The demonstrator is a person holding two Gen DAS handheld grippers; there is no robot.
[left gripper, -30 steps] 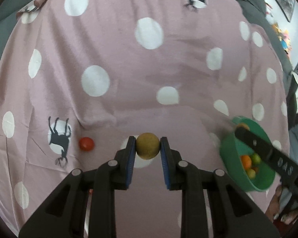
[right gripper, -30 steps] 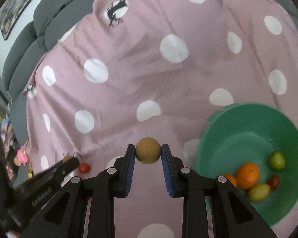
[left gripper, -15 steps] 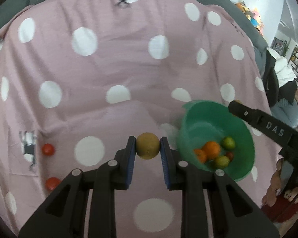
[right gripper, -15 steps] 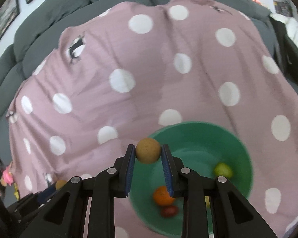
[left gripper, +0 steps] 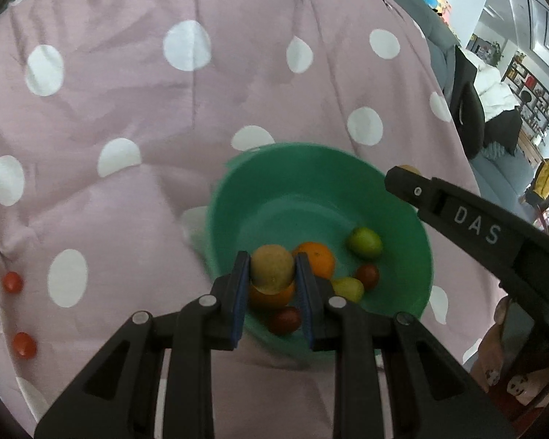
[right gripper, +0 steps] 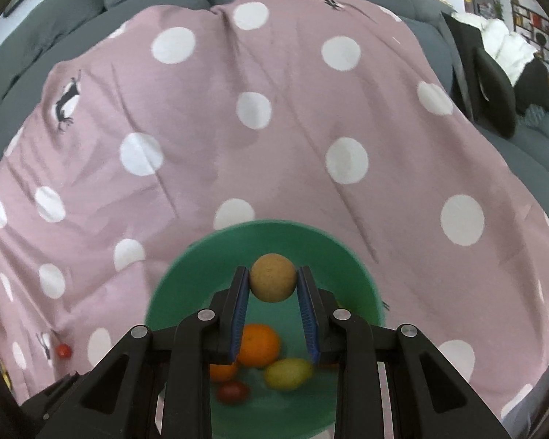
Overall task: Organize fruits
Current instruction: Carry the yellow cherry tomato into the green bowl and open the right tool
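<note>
One green bowl (left gripper: 238, 197), two oranges (left gripper: 316, 258), two brown round fruits (left gripper: 272, 269), two red tomatoes on the cloth (left gripper: 12, 281).

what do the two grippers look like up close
Both are matte black plastic with angular, cut-out arms and silver pivot screws. The left gripper and right gripper have blue ribbed pads lining their fingers. The right one's side bears white "DAS" lettering.

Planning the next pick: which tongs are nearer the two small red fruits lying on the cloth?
Left. The left tongs are over the green bowl's side facing the red fruits; the right tongs are over its opposite side.
</note>
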